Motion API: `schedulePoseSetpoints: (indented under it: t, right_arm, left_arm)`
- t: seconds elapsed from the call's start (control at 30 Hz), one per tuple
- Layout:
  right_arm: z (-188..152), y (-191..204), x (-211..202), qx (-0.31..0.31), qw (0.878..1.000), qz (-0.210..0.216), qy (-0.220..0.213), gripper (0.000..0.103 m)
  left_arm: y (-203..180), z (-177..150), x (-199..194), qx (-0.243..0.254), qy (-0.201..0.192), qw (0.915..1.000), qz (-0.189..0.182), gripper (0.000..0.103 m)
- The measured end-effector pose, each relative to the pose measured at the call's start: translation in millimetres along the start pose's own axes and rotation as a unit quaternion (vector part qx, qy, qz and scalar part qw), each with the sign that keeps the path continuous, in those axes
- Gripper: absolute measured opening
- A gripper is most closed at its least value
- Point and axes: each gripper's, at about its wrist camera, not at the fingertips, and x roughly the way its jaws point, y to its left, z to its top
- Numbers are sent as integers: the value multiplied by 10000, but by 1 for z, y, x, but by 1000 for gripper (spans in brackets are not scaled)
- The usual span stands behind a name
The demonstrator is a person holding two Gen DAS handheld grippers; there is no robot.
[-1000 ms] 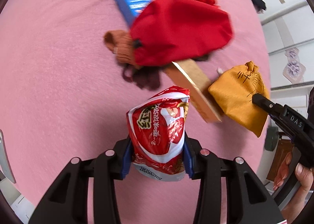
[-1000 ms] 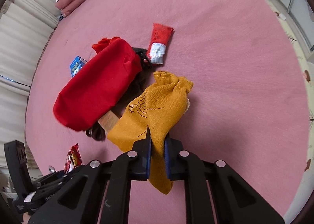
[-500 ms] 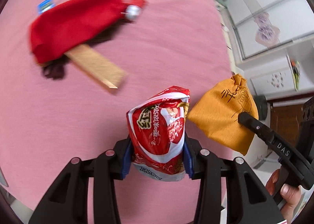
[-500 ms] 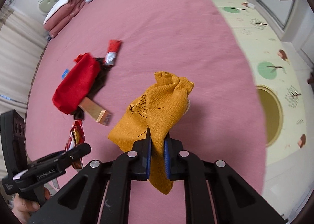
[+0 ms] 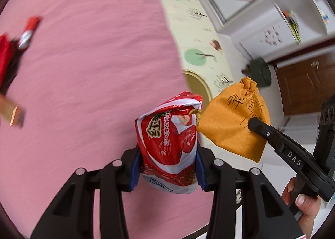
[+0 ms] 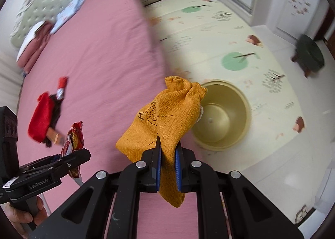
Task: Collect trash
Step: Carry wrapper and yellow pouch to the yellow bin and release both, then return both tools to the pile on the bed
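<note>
1. Far left on the pink bed (image 6: 100, 54), the leftover pile sits well behind both grippers: a red cloth pouch (image 6: 40, 117), a small red tube (image 6: 61, 89) and a tan box (image 5: 12, 113). A second ago that pile filled both views; now it has slid to the edge.
2. The left gripper (image 5: 167, 155) pinches a red snack packet (image 5: 169, 144) between its blue pads, the grip unchanged, the packet upright above the bed's edge.
3. The right gripper (image 6: 167, 162) has its fingers pressed nearly together on a fold of an orange drawstring pouch (image 6: 167, 113), which hangs just beside the packet.
4. To the right, a round yellow bin (image 6: 222, 113) has come into sight on the patterned floor mat (image 6: 251, 35), open and seemingly empty, just beyond the pouch.
5. Both hands have swung off the bed towards that bin, so I judge dropping to be next.
</note>
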Motion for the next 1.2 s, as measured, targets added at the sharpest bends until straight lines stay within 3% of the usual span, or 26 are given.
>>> schedulePoseSetpoints:
  t: [0.17,0.37,0.4,0.43,0.47,0.53,0.57,0.83,1.2]
  right_arm:
    - [9,-47,-2,336,9991,-228,-85,11]
    - [28,-78,-4,453,9979,-412,-226,13]
    - [33,-85,-5,476,9975,-473,-233,15]
    - [35,-87,-7,506,9971,-494,-270,20]
    - [38,-93,-10,580,9962,-553,-349,35]
    - [42,-99,-15,618,9950,-599,-511,45]
    - [44,-101,-17,622,9947,-618,-544,45]
    - [46,-94,-20,602,9952,-528,-556,45]
    - [44,-22,-25,128,9983,-150,-556,45]
  left_arm:
    - [-58,27,35,523,182,9984,-93,42]
    - [-96,51,61,972,252,9944,-335,45]
    - [-105,56,64,1099,250,9930,-357,47]
    - [-111,59,67,1204,236,9918,-351,58]
    - [-116,62,68,1296,192,9909,-294,74]
    - [-123,65,69,1437,87,9893,-222,80]
    - [-128,64,68,1476,88,9888,-204,80]
    - [-113,60,58,1334,75,9910,-61,81]
    - [-50,48,11,901,-254,9955,127,81]
